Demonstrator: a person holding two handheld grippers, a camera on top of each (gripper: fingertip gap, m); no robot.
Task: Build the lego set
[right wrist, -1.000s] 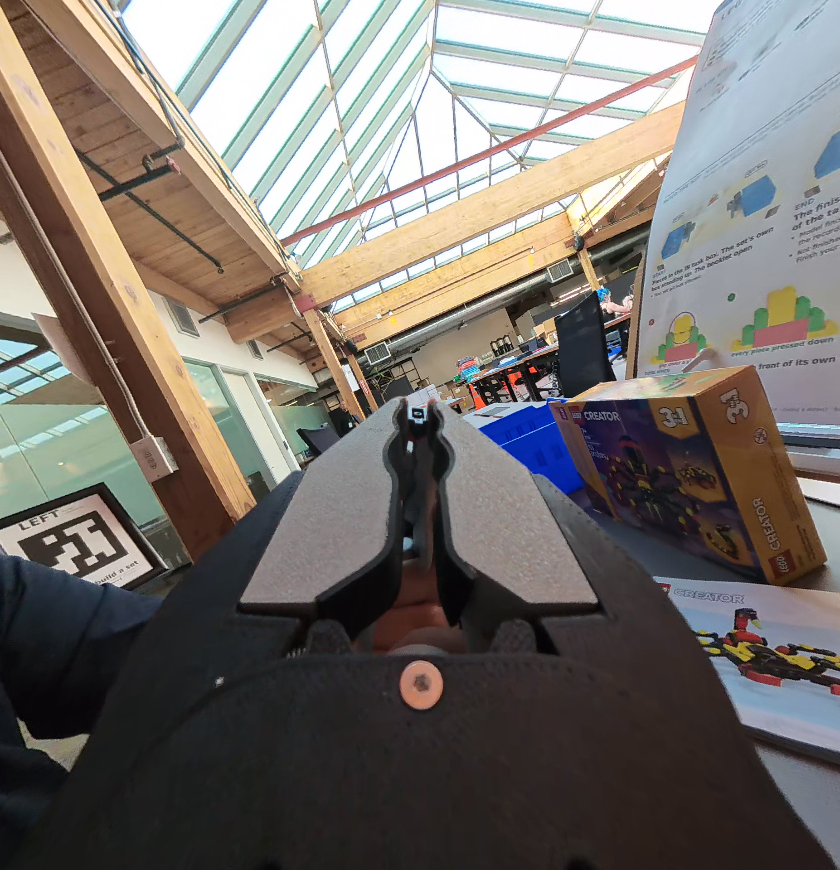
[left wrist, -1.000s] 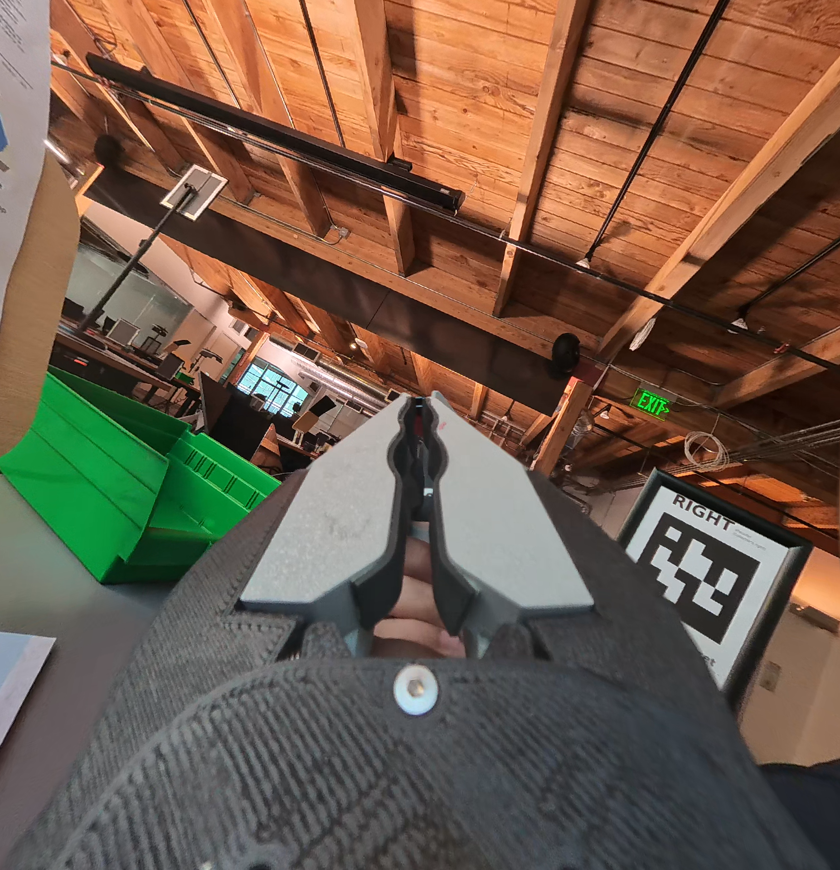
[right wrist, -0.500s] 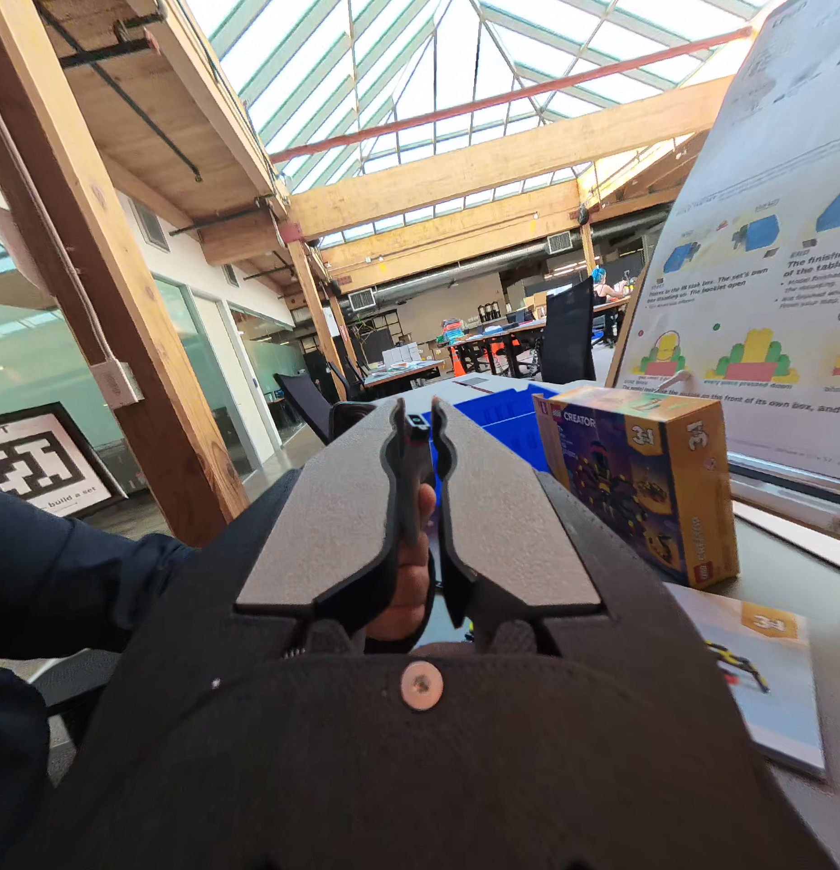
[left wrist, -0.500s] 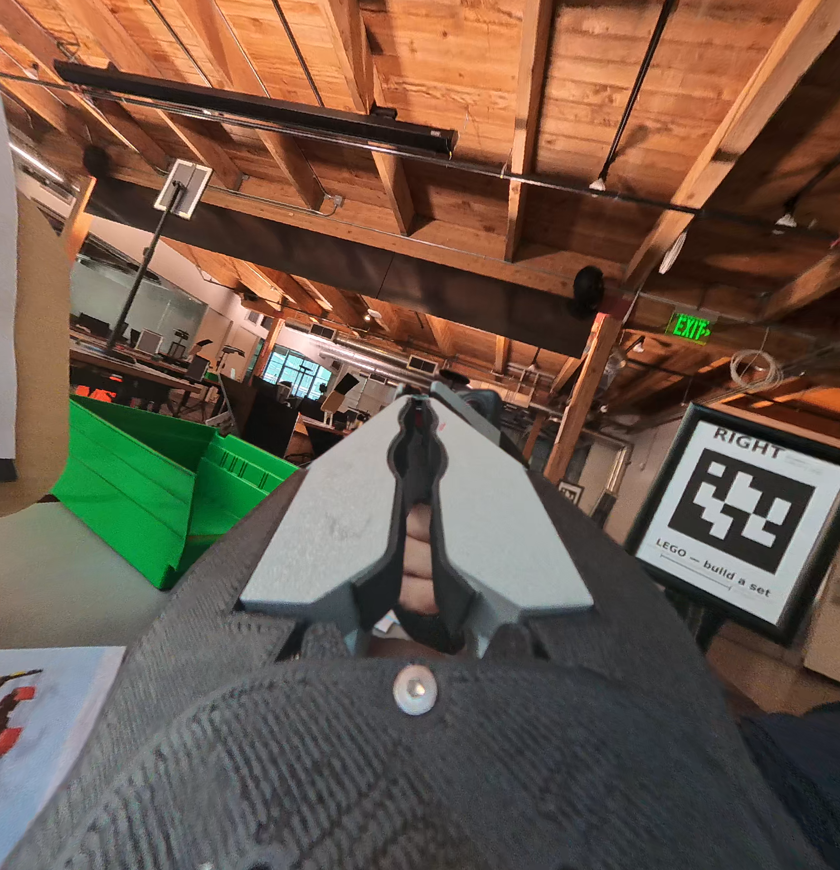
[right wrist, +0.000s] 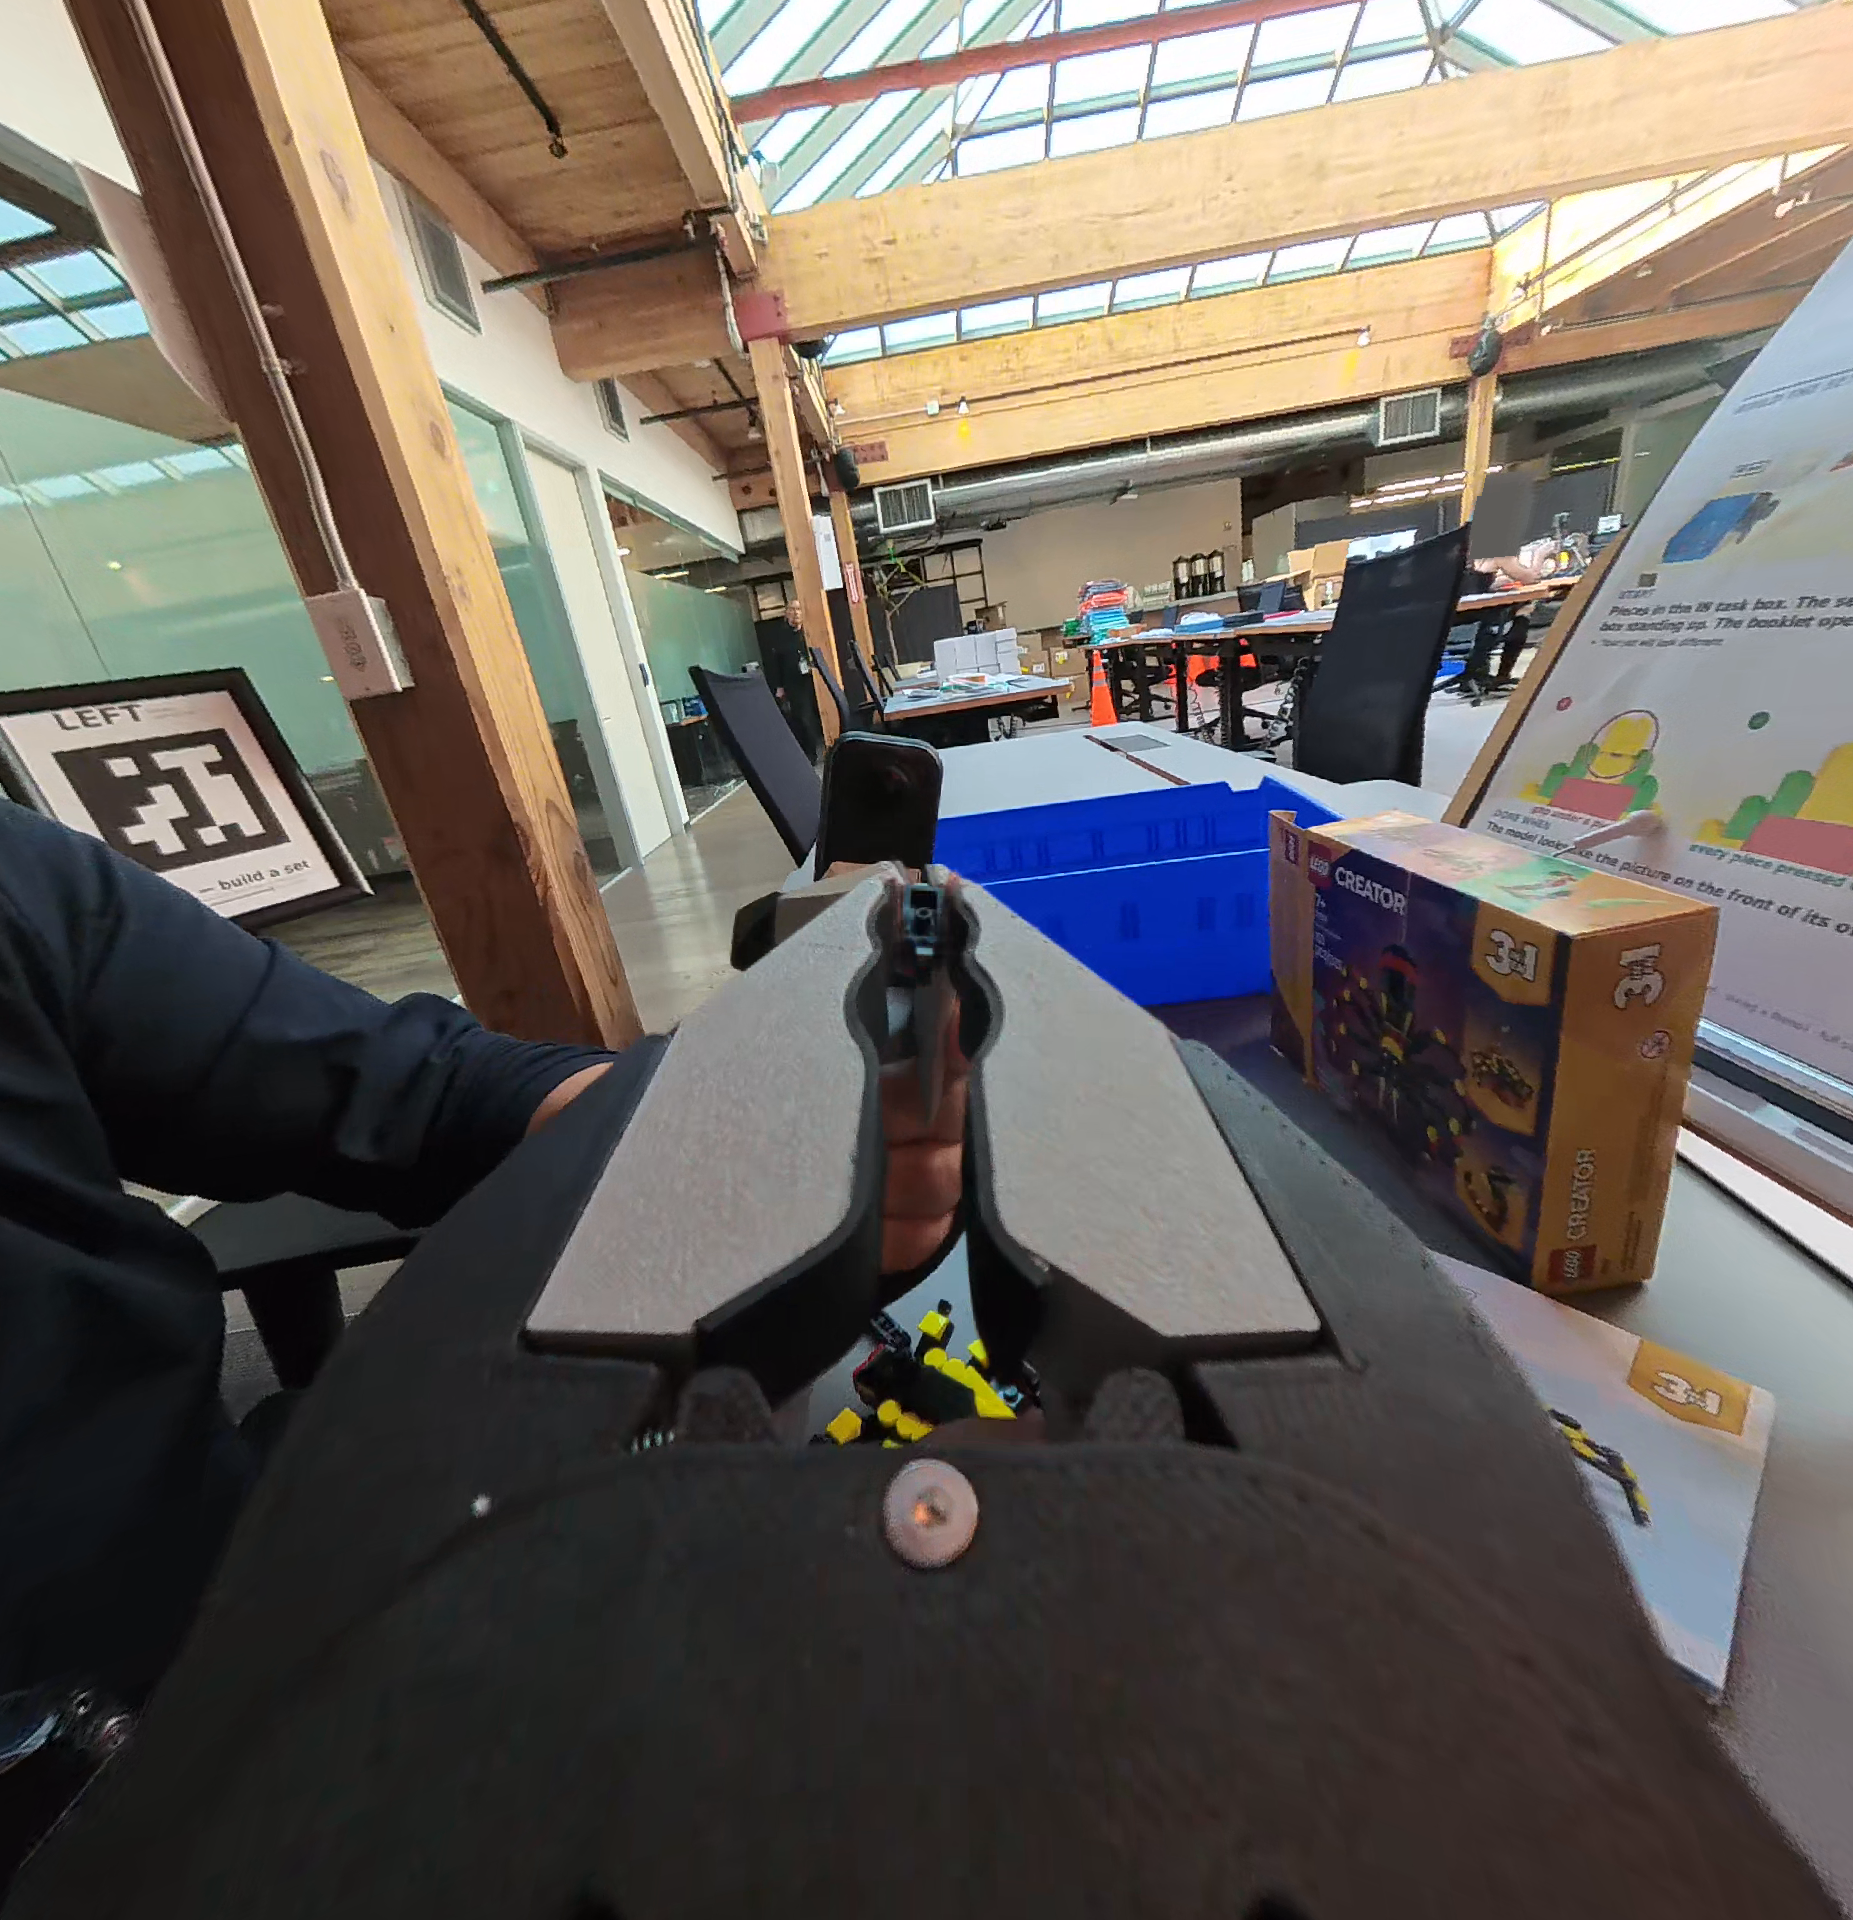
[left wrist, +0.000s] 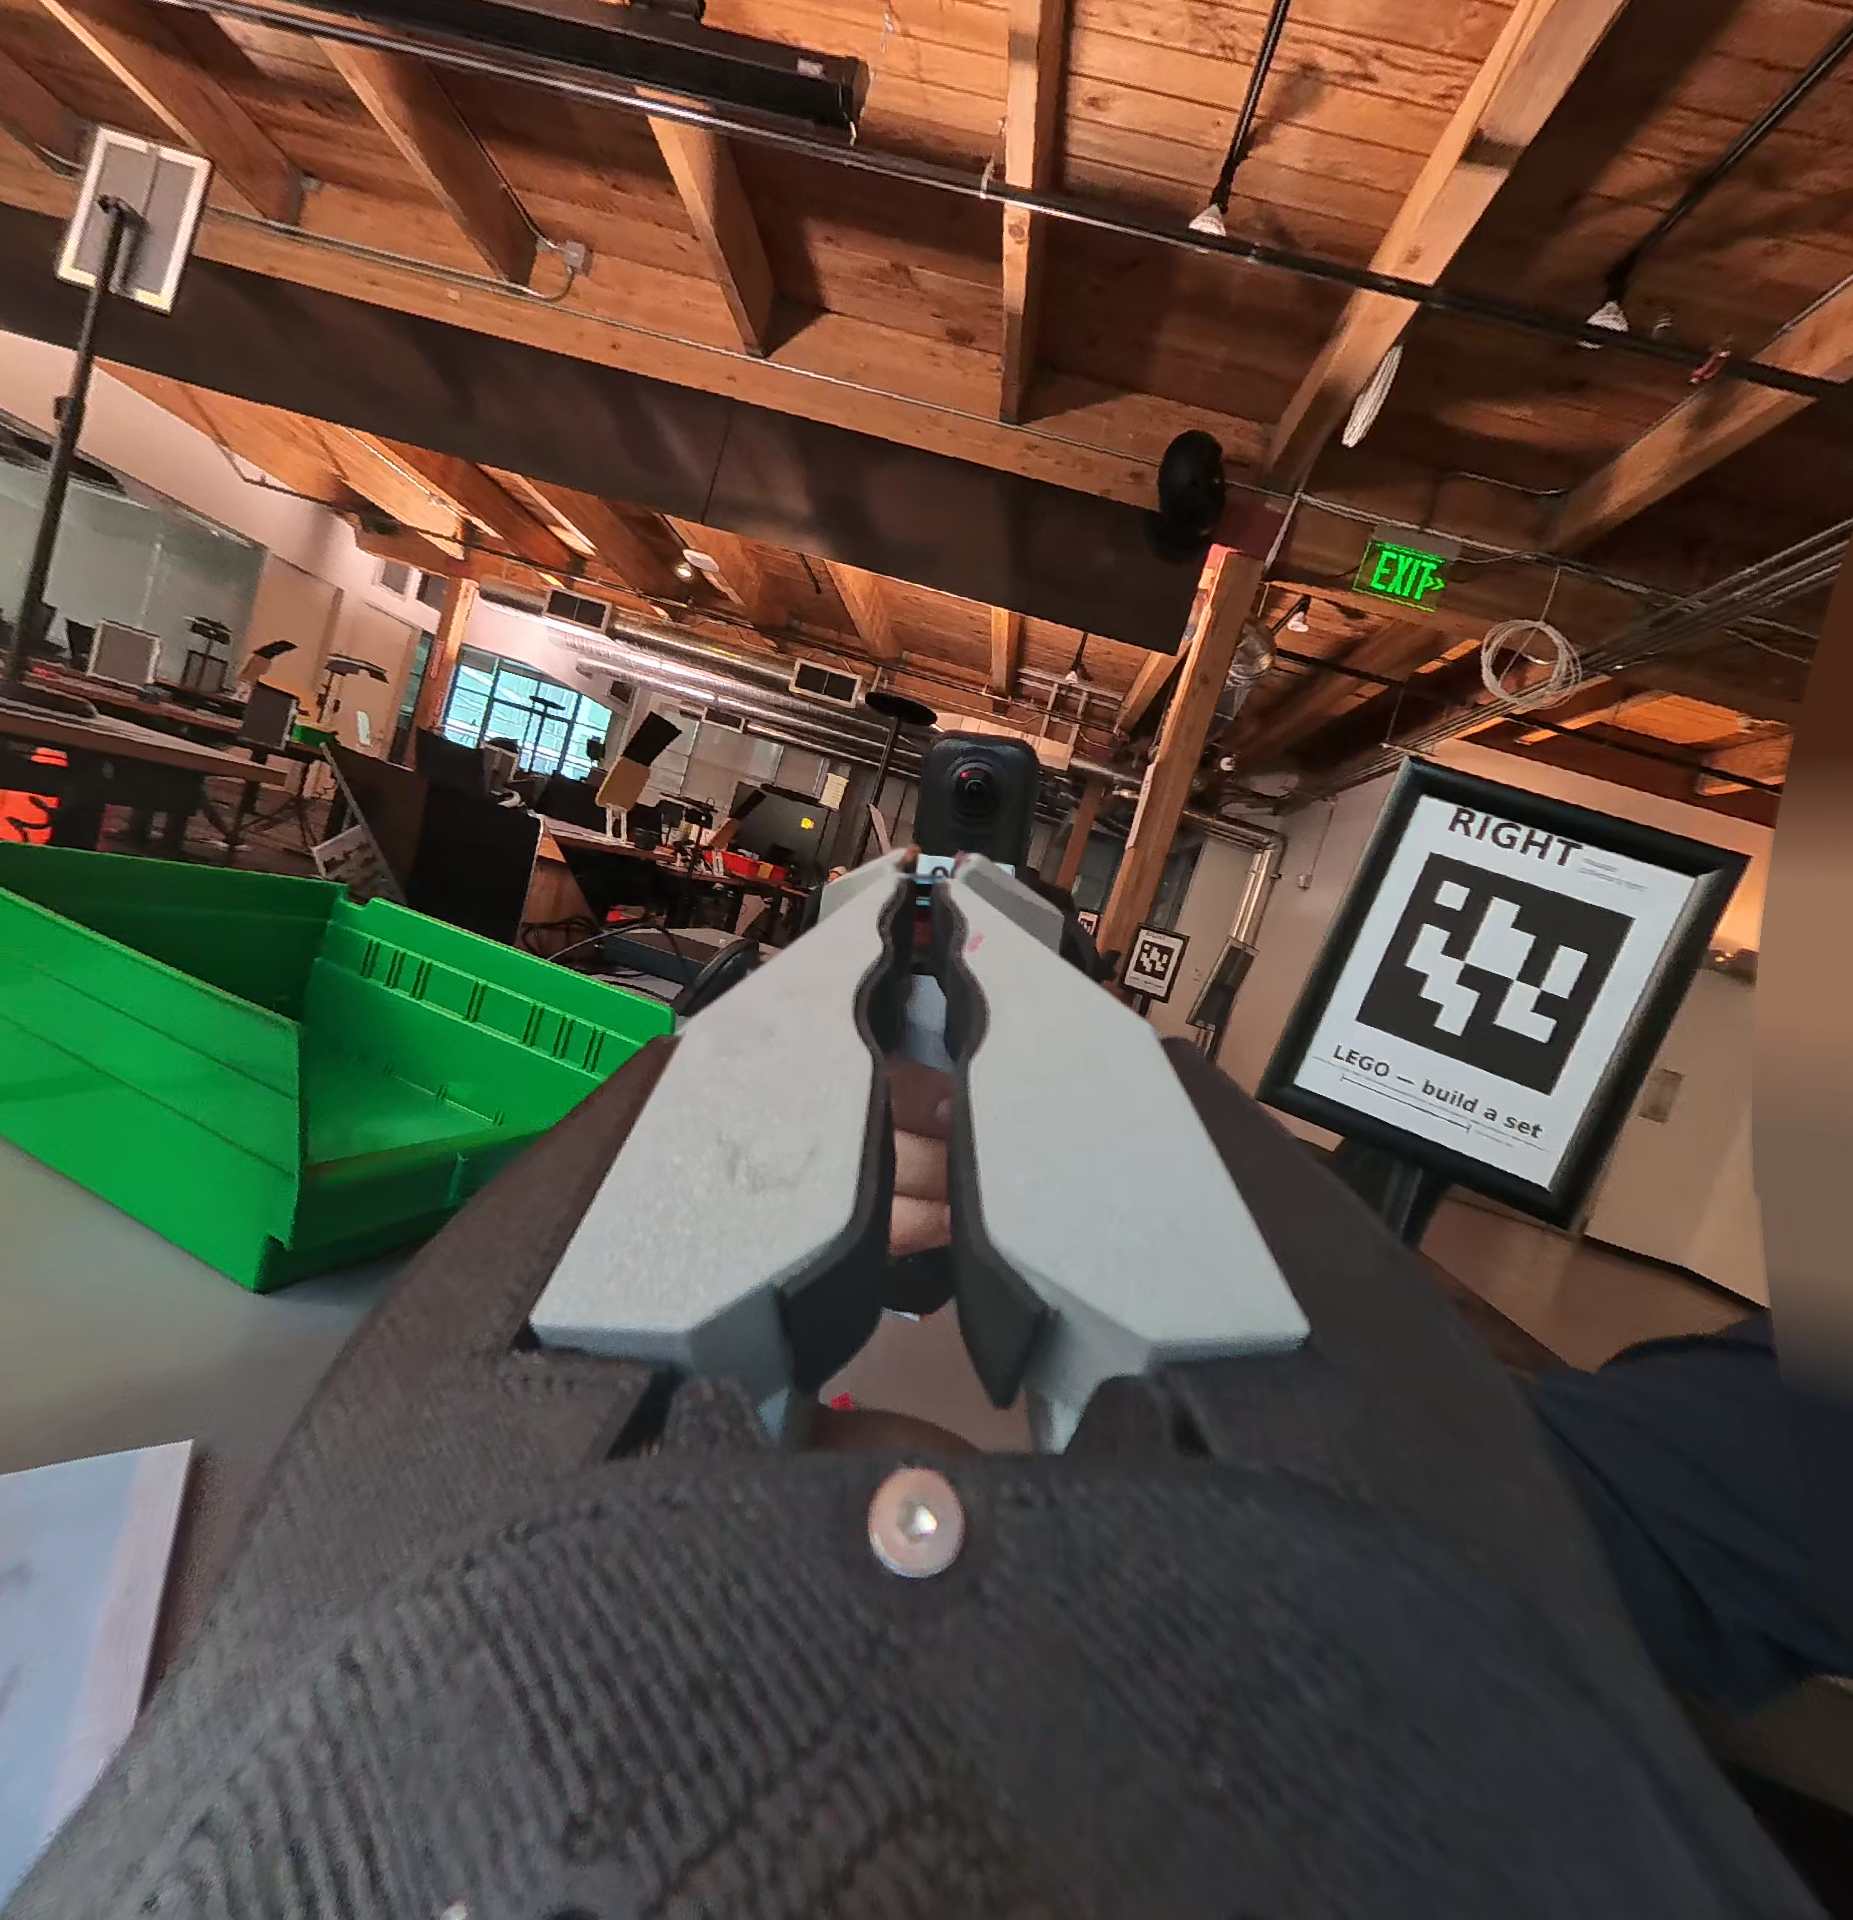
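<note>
1. Left gripper: fingertips closed together and raised off the grey table. A tiny white bit sits right at the tips; cannot tell if it is pinched.
2. Right gripper: narrow, pads pressed on a small blue-grey brick with its stud facing the camera, held up at the very tips.
3. The two grippers meet tip to tip. Each view shows the other's black camera just behind the tips ().
4. A hand shows through the gap between the left fingers. A dark blue sleeve is left of the right gripper.
5. Below the right gripper, seen through its jaws: loose yellow and black bricks.
6. Right of the right gripper: a yellow-purple toy brick set box standing upright, printed with brand logos and a spider-like model. The blue bin is behind it and the instruction booklet lies flat nearer the camera.
7. Far right: a printed instruction board with coloured brick drawings and small text.
8. Left of the left gripper: an open green bin, with a booklet corner lower left.
9. Framed black-and-white marker signs with captions stand on the floor, one right of the left gripper and one left of the right gripper.
10. A lit green exit sign hangs on the wooden ceiling.
</note>
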